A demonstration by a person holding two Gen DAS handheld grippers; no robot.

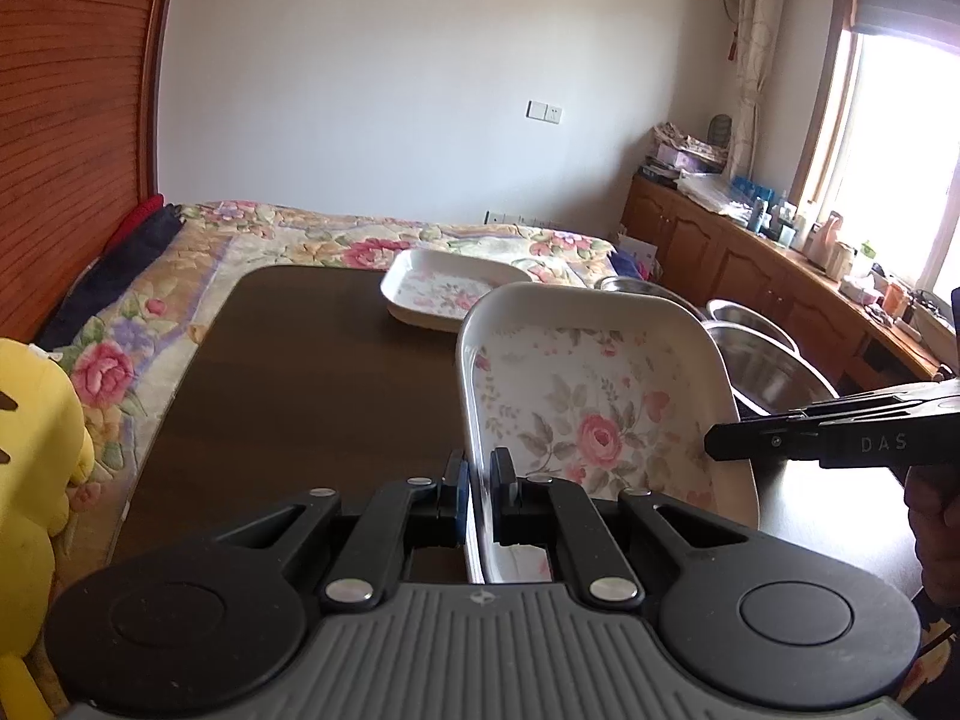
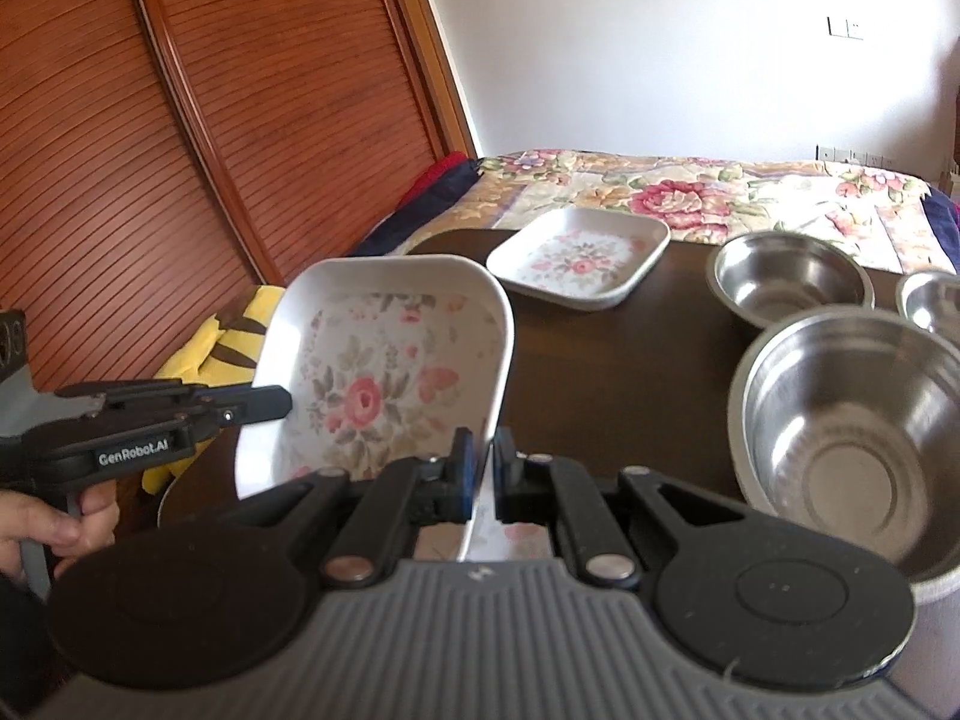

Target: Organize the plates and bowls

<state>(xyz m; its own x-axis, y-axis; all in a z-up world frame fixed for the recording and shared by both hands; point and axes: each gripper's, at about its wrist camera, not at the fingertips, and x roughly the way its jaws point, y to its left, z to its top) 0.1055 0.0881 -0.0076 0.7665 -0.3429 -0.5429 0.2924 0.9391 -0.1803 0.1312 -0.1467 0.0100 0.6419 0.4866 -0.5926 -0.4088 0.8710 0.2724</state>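
Both sets of fingers are clamped on the same floral square plate [image 1: 594, 414], one on each side rim: the left gripper [image 1: 478, 486] pinches its left edge, the right gripper [image 2: 480, 474] the opposite edge. That two-sided pinch keeps the plate lifted off the dark bench [image 1: 300, 372], far edge tipped up, so it won't swing or slip out of one thin rim grip. My guess is it's headed for the matching floral plate [image 2: 579, 255] lying flat at the far end of the bench, to stack the two.

The steel bowls sit together on the right: a big one [image 2: 852, 444] nearest, another [image 2: 792, 285] behind it, and a third [image 2: 936, 303] cut off at the frame edge, so I can't say much about that one.

Writing: the left gripper's body reads "GenRobot.AI", and the right one shows "DAS" before it runs out of frame. A yellow plush toy [image 1: 36, 468] sits by the floral bedspread [image 1: 288, 234].
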